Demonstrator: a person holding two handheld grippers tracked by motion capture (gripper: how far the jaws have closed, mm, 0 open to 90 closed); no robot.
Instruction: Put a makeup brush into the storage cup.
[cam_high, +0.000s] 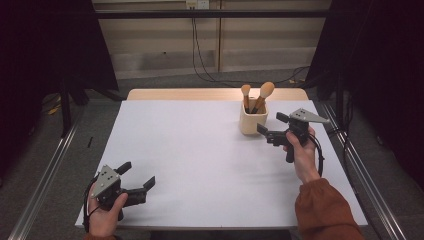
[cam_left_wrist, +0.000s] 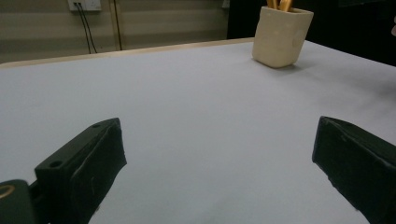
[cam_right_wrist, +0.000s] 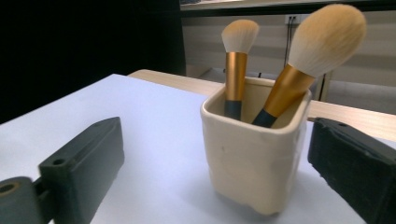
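Note:
A cream square cup (cam_high: 252, 122) stands at the table's far right and holds two makeup brushes, bristles up: a thin one (cam_high: 245, 95) and a fuller one (cam_high: 265, 92). My right gripper (cam_high: 271, 123) hovers just right of the cup, open, its jaws pointing at it. In the right gripper view the cup (cam_right_wrist: 254, 158) stands close ahead of the spread jaws of this gripper (cam_right_wrist: 212, 140), untouched by the pads, with both brushes (cam_right_wrist: 239, 37) (cam_right_wrist: 327, 37) leaning inside. My left gripper (cam_high: 136, 175) rests open at the near left corner, empty (cam_left_wrist: 217, 140).
The white table top (cam_high: 200, 160) has a wooden strip along its far edge. Metal rails run along the floor on both sides. Seen from the left gripper view, the cup (cam_left_wrist: 280, 37) sits far off at the upper right. Cables hang on the back wall.

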